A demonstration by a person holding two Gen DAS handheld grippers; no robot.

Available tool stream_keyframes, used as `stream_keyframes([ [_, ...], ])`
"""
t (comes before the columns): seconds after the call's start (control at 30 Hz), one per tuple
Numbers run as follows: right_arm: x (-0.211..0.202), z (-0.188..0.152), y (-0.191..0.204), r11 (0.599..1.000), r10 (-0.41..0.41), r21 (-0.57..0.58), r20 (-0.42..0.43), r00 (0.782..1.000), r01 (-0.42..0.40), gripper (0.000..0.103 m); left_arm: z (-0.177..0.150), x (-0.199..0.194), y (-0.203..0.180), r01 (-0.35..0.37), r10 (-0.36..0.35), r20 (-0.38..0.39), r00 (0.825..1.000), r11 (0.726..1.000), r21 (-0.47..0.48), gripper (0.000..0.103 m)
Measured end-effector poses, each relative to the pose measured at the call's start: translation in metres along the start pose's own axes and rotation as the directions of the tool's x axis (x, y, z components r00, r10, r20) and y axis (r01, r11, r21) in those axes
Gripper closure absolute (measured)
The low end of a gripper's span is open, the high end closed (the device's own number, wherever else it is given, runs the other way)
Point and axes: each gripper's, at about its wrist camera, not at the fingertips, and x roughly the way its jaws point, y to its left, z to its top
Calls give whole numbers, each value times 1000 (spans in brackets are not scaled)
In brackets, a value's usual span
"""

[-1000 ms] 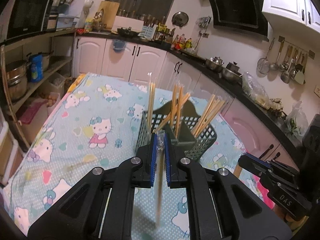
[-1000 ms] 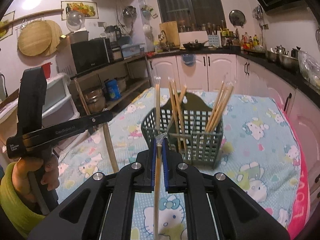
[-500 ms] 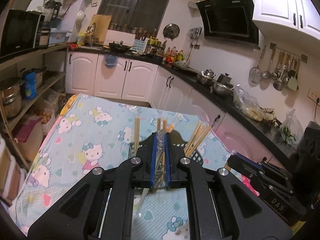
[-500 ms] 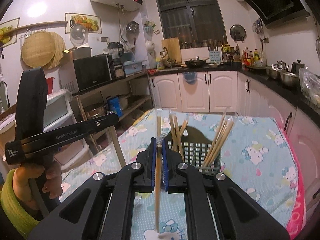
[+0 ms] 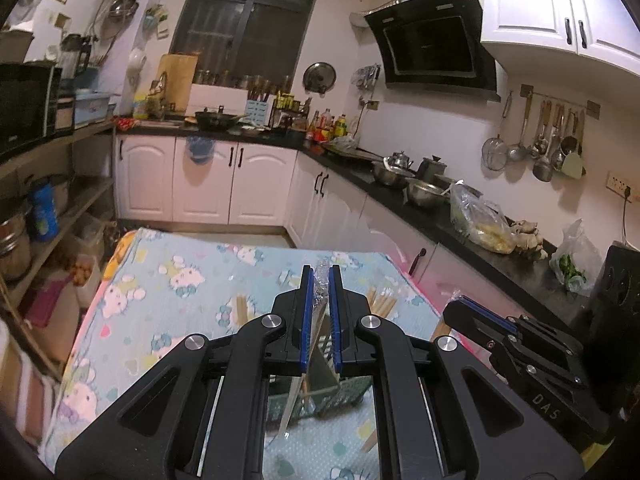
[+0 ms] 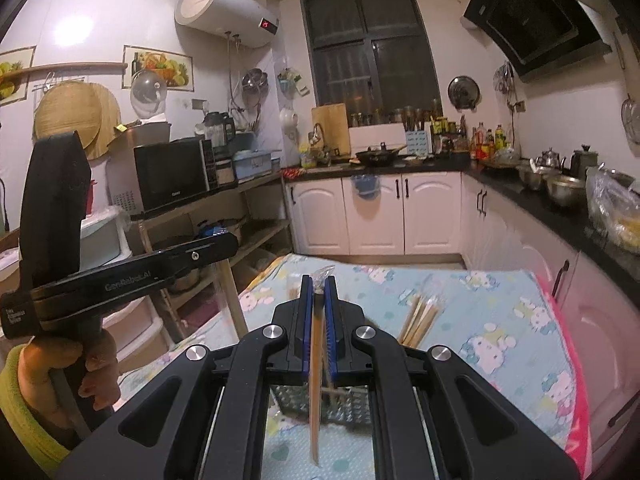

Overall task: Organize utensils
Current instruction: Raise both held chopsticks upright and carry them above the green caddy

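two wrapped chopsticks hang above the green basket [image 6: 340,404] on the table, the left gripper [image 5: 320,312] pinching one [image 5: 298,396], the right gripper [image 6: 318,312] the other [image 6: 315,392], and either slick sleeve could slip, dropping it outside.

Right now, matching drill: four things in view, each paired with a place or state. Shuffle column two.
Things:
1. left hand-held gripper
2. right hand-held gripper
3. green basket
4. microwave

Places/states:
A. on the cartoon-print tablecloth, partly hidden under the gripper bodies
B. shut on a bare wooden chopstick
C. on the shelf by the left wall
D. shut on a plastic-wrapped chopstick

Pairs: 1-D, 2-B, 3-A, 4-C
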Motion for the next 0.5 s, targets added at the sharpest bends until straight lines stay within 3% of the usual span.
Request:
stream_keyframes([
  [0.5,22,39,-5,1000,-15,-26,70,997,16,97,40,17,2,-26,24,72,997,999,33,100],
])
